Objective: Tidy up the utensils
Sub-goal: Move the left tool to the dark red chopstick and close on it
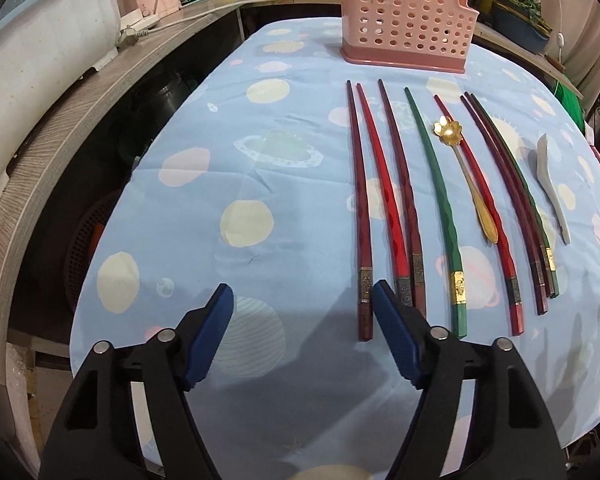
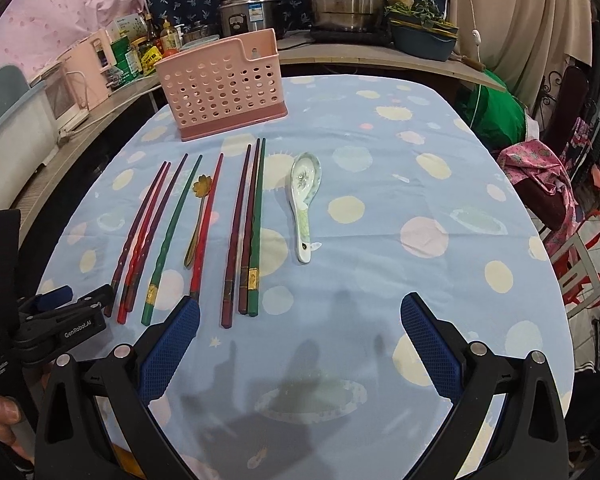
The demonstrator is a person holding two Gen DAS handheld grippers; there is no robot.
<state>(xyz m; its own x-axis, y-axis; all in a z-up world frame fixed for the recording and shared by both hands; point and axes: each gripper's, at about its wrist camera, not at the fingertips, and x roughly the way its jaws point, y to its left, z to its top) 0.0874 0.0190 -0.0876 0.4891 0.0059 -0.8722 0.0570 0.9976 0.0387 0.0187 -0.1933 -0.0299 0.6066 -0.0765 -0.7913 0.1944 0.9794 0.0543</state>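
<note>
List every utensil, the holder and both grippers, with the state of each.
Pink holder: upright, no utensil seen in it.
Chopsticks: eight, flat on the cloth, side by side.
Gold spoon: flat among the chopsticks, bowl toward the holder.
Ceramic spoon: flat, bowl up, right of the chopsticks.
Left gripper: open, holding nothing.
Right gripper: open, holding nothing.

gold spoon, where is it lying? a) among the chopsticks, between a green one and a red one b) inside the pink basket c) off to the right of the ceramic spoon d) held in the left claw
a: the gold spoon lies flat on the cloth between a green chopstick and a red chopstick, short of the pink basket and left of the ceramic spoon.
</note>
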